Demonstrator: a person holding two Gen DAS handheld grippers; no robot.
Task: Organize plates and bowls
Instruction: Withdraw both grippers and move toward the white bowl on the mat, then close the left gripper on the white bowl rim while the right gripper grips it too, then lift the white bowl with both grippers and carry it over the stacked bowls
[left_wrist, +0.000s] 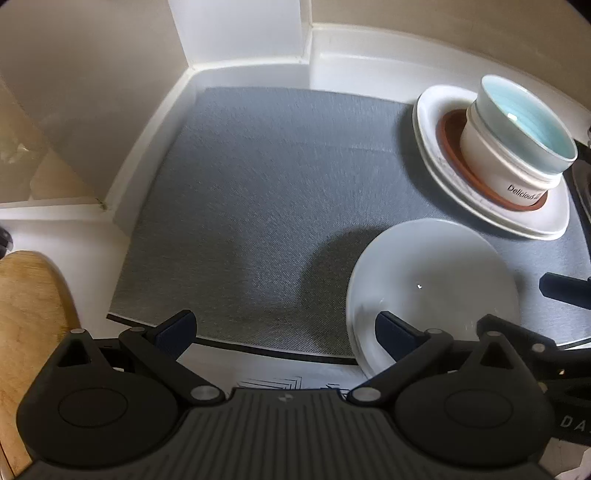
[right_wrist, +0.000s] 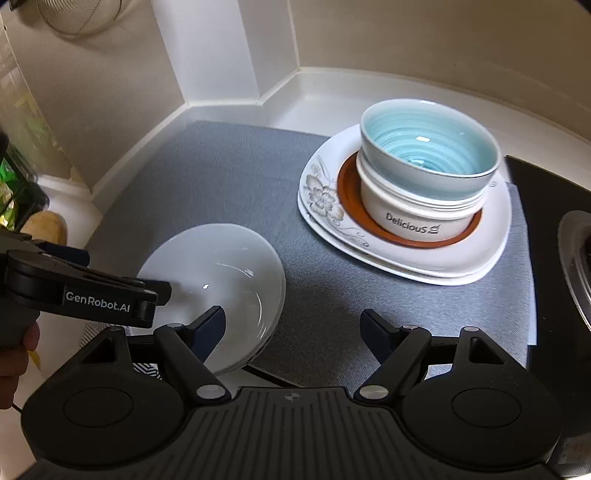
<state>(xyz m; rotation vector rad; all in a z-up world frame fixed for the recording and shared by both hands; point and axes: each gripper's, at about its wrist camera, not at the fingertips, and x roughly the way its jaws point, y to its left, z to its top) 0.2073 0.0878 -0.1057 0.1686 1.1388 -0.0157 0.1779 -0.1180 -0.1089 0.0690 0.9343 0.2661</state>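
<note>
A white bowl (left_wrist: 432, 284) sits on the grey mat (left_wrist: 258, 192), also in the right wrist view (right_wrist: 218, 273). Behind it is a stack: white flowered square plates (right_wrist: 406, 254), a brown saucer (right_wrist: 347, 192), a white "Delicious" bowl (right_wrist: 410, 218) and a blue bowl (right_wrist: 424, 155) on top; the stack also shows in the left wrist view (left_wrist: 517, 147). My left gripper (left_wrist: 284, 332) is open, its right finger at the white bowl's near rim. My right gripper (right_wrist: 291, 328) is open, its left finger over that bowl's rim. The left gripper's side (right_wrist: 85, 291) shows in the right wrist view.
The mat lies on a white counter in a wall corner (left_wrist: 243, 66). A wooden board (left_wrist: 26, 317) lies at the left. A black stove top (right_wrist: 561, 236) with a burner is at the right. A metal strainer (right_wrist: 81, 14) hangs on the wall.
</note>
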